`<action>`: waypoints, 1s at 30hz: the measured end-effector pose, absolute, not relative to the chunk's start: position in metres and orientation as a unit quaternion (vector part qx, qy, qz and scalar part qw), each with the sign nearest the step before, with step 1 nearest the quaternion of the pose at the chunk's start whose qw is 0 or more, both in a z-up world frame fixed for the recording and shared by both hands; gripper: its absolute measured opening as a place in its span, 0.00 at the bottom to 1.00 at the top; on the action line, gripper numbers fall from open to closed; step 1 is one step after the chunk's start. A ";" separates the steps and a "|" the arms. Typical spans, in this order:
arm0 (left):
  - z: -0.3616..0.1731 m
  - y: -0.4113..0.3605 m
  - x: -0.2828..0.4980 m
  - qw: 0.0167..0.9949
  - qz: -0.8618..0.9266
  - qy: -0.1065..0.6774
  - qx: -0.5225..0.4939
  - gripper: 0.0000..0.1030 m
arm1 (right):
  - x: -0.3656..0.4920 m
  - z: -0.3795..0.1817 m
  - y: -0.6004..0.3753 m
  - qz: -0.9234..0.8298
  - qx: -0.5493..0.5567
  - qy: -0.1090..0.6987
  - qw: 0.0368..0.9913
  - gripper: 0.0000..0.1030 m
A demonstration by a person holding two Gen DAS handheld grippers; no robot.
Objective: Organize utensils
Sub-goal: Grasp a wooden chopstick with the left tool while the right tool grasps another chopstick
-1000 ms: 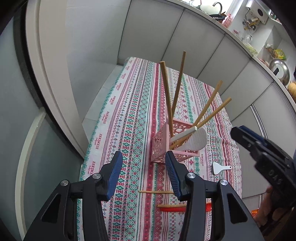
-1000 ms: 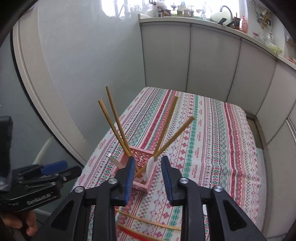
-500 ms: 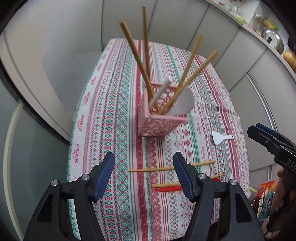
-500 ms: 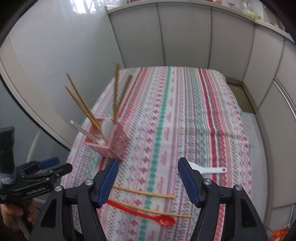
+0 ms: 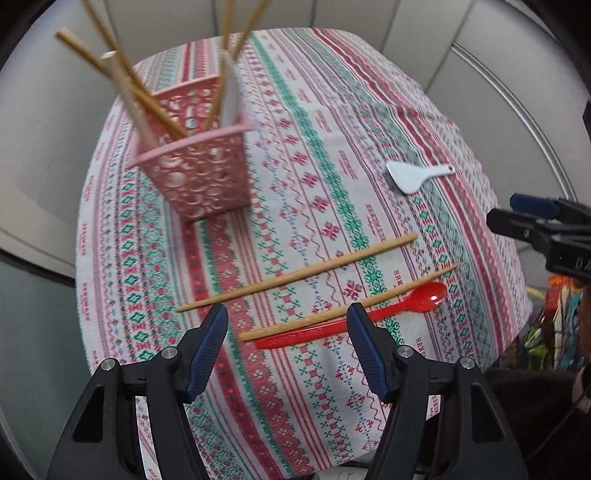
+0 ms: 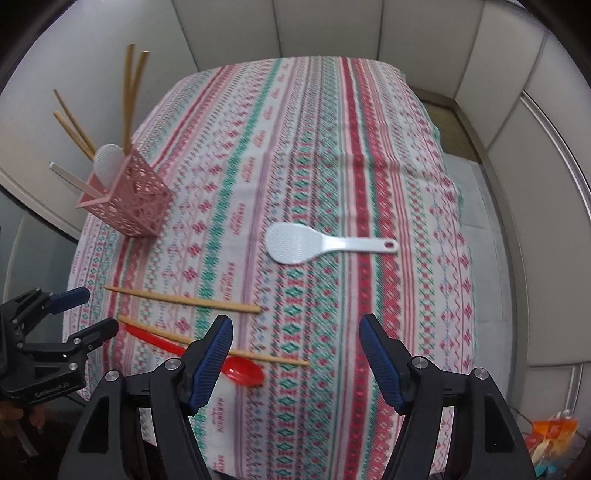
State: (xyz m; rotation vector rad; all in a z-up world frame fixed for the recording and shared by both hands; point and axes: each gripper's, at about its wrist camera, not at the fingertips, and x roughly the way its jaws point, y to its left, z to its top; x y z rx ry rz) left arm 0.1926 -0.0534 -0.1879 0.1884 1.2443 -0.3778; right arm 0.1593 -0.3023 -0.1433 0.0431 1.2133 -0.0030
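A pink lattice basket (image 5: 199, 170) (image 6: 129, 199) stands on the patterned tablecloth (image 5: 314, 155) and holds several wooden chopsticks and white utensils. Two loose chopsticks (image 5: 295, 275) (image 6: 181, 301) lie flat on the cloth, the nearer one (image 5: 347, 302) (image 6: 210, 345) resting across a red plastic spoon (image 5: 354, 319) (image 6: 240, 371). A white rice paddle (image 5: 415, 177) (image 6: 325, 243) lies apart. My left gripper (image 5: 288, 343) is open and empty above the nearer chopstick and spoon handle. My right gripper (image 6: 295, 354) is open and empty near the spoon bowl.
White cabinet panels (image 6: 406, 33) close in the table's far and side edges. The cloth hangs over the table's near edge (image 5: 332, 443). A bag of colourful packets (image 5: 554, 325) sits off the table's right side.
Both grippers have moved closer and tilted down toward the loose utensils at the near edge; both have opened wider since a second ago. The utensils on the cloth have not moved.
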 end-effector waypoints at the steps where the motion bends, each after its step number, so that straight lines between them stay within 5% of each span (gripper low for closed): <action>1: -0.191 -0.059 0.193 0.790 -0.180 0.578 0.098 0.67 | 0.158 -0.146 -0.308 -0.004 0.026 0.574 0.818 0.70; 10: -0.219 -0.109 0.198 0.780 -0.219 0.563 0.164 0.66 | 0.149 -0.159 -0.335 -0.014 0.052 0.595 0.802 0.71; 21: -0.241 -0.160 0.212 0.762 -0.271 0.548 0.213 0.37 | 0.146 -0.164 -0.351 -0.018 0.060 0.601 0.797 0.71; 30: -0.243 -0.184 0.221 0.762 -0.300 0.529 0.224 0.24 | 0.148 -0.169 -0.357 -0.021 0.064 0.606 0.792 0.71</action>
